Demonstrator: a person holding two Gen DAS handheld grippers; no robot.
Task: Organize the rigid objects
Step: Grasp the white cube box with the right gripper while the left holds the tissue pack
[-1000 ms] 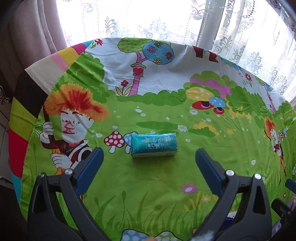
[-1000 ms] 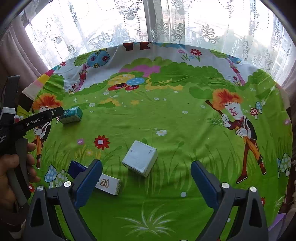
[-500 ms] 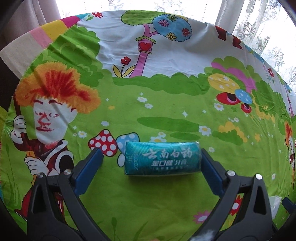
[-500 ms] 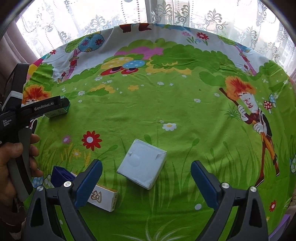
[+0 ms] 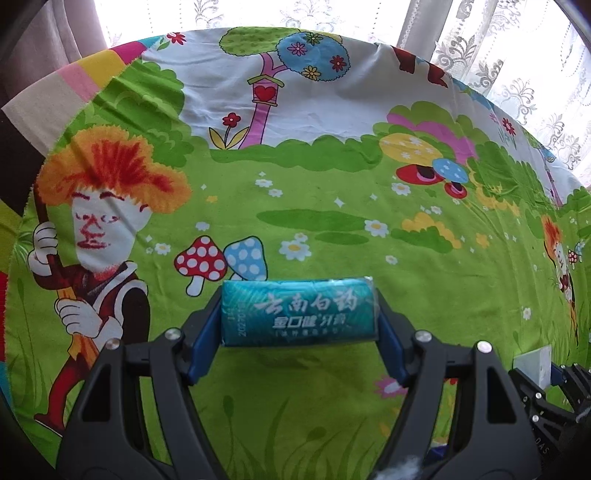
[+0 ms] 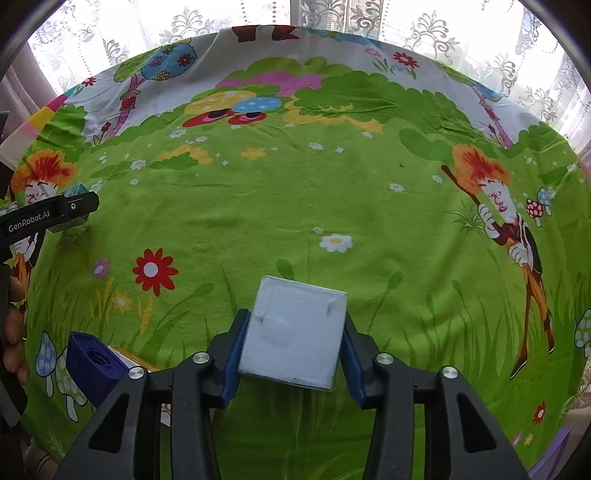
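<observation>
A teal toothpaste box [image 5: 297, 312] with white Chinese writing lies crosswise between the blue pads of my left gripper [image 5: 297, 334], which is shut on its two ends, low over the cloth. A white cube-shaped box [image 6: 294, 332] sits between the pads of my right gripper [image 6: 293, 350], which is shut on its sides. In the right wrist view the left gripper [image 6: 79, 206] shows at the far left with the teal box [image 6: 77, 190] partly hidden behind it.
A bright cartoon tablecloth [image 6: 295, 206] covers the round table. A dark blue box [image 6: 94, 365] and a white and yellow carton [image 6: 127, 360] lie at the near left of the right gripper. Lace curtains [image 6: 332, 22] hang behind the table's far edge.
Both grippers moved forward and closed: the left onto the teal toothpaste box, the right onto the white cube box. Both were open and apart from their boxes a second ago.
</observation>
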